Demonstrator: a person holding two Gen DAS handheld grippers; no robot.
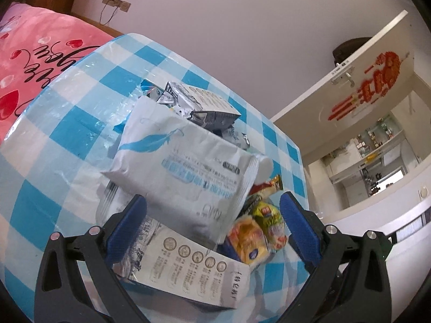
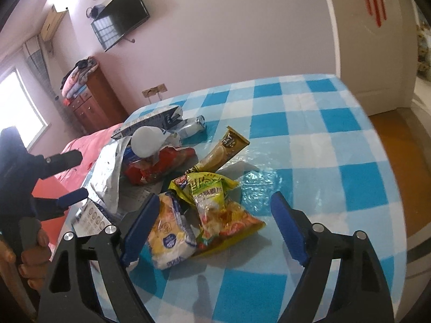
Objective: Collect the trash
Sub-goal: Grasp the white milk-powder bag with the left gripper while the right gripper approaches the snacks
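Observation:
A heap of trash lies on the blue-and-white checked table (image 1: 67,107). My left gripper (image 1: 212,197) is open over it, with a white wipes pack (image 1: 183,167), a milk carton (image 1: 188,274) and yellow snack bags (image 1: 256,231) between its blue pads. A crushed carton (image 1: 199,105) lies farther back. My right gripper (image 2: 215,196) is open around a yellow-green wrapper (image 2: 212,210) and a yellow-white bag (image 2: 169,237); its left pad is close to that bag. Beyond them lie a red wrapper (image 2: 159,167), a coffee stick (image 2: 223,148) and a silver foil bag (image 2: 110,172). The left gripper (image 2: 83,175) shows at the left, held by a hand (image 2: 32,245).
Pink bedding (image 1: 32,53) lies beside the table's left side. A white door (image 1: 363,86) with a red ornament stands open on the right. On the far wall hangs a TV (image 2: 121,13), above a wooden dresser (image 2: 94,102). Orange floor (image 2: 398,161) shows past the table's right edge.

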